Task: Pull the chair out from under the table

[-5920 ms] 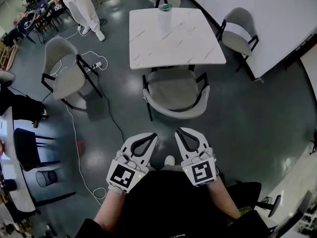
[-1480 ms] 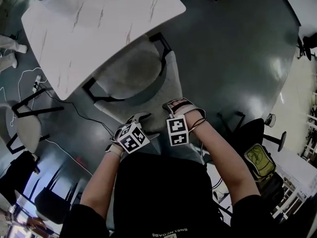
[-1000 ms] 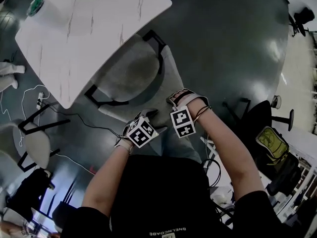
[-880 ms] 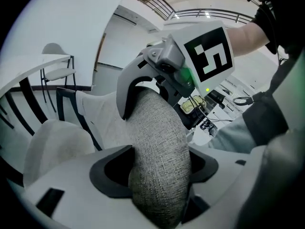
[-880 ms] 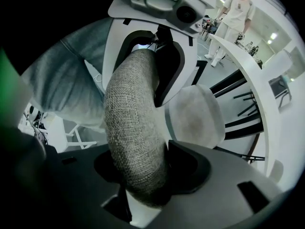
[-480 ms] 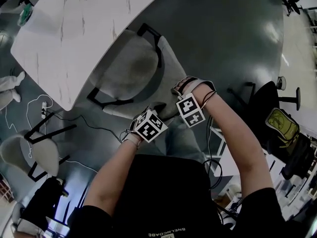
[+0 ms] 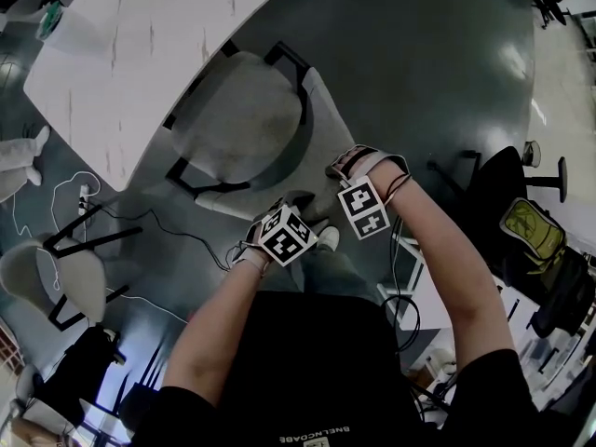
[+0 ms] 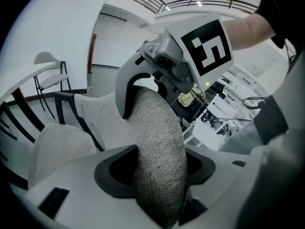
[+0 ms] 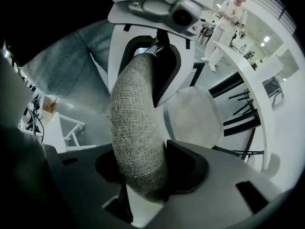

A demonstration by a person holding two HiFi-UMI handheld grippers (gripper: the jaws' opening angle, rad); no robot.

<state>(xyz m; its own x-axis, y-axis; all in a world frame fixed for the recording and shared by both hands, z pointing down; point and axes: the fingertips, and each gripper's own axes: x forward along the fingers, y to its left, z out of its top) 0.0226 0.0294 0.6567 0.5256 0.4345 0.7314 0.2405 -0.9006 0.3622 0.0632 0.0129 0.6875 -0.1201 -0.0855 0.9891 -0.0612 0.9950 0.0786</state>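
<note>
A grey upholstered chair (image 7: 237,124) with a black frame stands by the near edge of the white marble-look table (image 7: 121,45); most of its seat shows outside the edge. Both grippers hold the curved top of the backrest (image 7: 312,110). The left gripper (image 7: 272,210) has the fabric rim (image 8: 152,123) between its jaws, which are closing, and the pads touch it on both sides. The right gripper (image 7: 346,163) points straight down, shut on the same rim (image 9: 133,109). Up close, the left gripper (image 8: 159,168) and right gripper (image 9: 143,171) each show the fabric wedged between their pads.
A second grey chair (image 7: 56,277) stands at the left, with a white cable (image 7: 140,222) on the dark floor. A black office chair (image 7: 494,194) and a green bag (image 7: 526,231) are at the right. A person in white (image 9: 228,18) stands beyond the table.
Both grippers, free in front of me earlier, now clasp the backrest. The chair has slid out from the table toward me, so more of its seat shows.
</note>
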